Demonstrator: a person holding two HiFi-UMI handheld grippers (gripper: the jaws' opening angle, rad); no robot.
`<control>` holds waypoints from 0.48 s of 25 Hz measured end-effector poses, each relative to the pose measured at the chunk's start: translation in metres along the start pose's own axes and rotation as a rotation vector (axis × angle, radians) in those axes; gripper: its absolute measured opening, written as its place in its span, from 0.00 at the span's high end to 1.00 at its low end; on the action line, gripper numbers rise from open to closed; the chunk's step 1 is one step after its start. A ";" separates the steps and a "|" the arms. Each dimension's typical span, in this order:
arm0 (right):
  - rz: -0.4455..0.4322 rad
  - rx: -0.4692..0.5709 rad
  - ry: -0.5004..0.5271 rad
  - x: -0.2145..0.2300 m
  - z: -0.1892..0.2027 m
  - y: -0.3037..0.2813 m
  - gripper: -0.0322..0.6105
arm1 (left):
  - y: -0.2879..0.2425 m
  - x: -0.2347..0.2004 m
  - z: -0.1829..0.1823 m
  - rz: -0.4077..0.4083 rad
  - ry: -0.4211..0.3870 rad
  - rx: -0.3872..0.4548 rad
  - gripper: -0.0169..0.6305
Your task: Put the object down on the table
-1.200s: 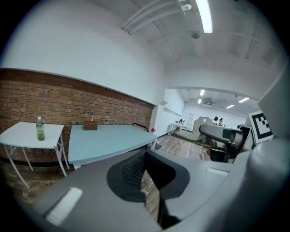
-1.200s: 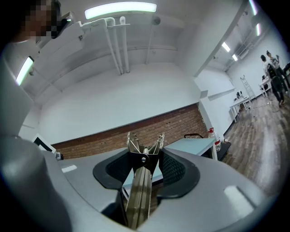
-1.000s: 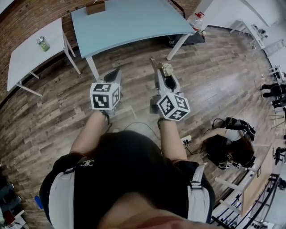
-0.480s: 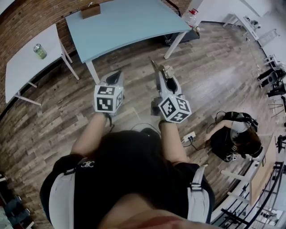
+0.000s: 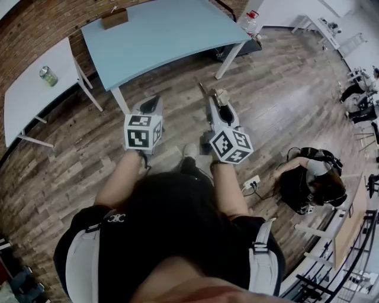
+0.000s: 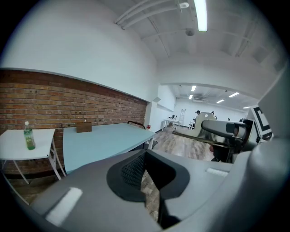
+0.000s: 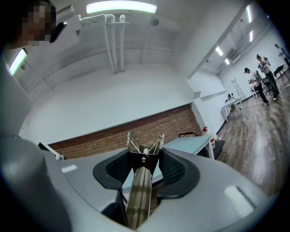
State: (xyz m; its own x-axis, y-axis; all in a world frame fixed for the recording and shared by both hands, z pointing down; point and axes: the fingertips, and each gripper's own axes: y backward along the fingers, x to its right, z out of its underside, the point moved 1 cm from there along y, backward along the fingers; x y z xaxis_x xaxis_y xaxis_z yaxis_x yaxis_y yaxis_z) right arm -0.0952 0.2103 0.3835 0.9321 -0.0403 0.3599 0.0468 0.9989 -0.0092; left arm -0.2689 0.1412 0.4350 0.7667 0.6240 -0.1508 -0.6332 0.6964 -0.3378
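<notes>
While the person stands on the wood floor (image 5: 278, 100) short of the light blue table (image 5: 166, 29), the right gripper (image 5: 214, 97) is clamped on a slim metal object (image 5: 221, 94). In the right gripper view that gripper (image 7: 144, 168) has its dark pads pressed against the object (image 7: 140, 195) from both sides, the jaws standing partly apart to fit it. The object runs lengthwise between them, from the bottom centre of the frame up to the middle. Its black hinge piece and splayed wire prongs poke out just past the jaw tips.

In the head view the object sits at the gripper's front end near the frame's centre. It is over bare floor, below the table's near edge and well apart from the tabletop.

The left gripper (image 5: 151, 102), at centre left, has its jaws drawn together at the tips. Its own view (image 6: 145, 156) shows nothing between them.

A brown box (image 5: 114, 18) sits at the table's far edge, at the top of the frame. At upper left a green bottle (image 5: 48, 76) stands on a white table (image 5: 29, 106).
</notes>
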 end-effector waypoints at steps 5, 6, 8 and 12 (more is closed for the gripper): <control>-0.002 -0.001 -0.009 0.020 -0.005 -0.026 0.65 | -0.031 0.000 -0.012 0.009 -0.008 -0.001 0.97; 0.000 0.001 -0.011 0.025 -0.007 -0.031 0.65 | -0.038 0.001 -0.014 0.011 -0.011 -0.003 0.97; -0.001 0.002 -0.013 0.035 -0.010 -0.044 0.65 | -0.055 -0.001 -0.019 0.010 -0.012 -0.004 0.97; -0.013 -0.013 -0.016 0.058 -0.015 -0.074 0.65 | -0.088 -0.003 -0.031 -0.004 -0.015 -0.011 0.97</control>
State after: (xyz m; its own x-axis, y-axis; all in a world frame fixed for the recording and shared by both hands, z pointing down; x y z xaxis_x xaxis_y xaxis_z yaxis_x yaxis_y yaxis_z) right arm -0.0395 0.1341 0.3909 0.9255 -0.0524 0.3750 0.0633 0.9979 -0.0167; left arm -0.2120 0.0671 0.4367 0.7675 0.6266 -0.1352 -0.6289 0.6951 -0.3483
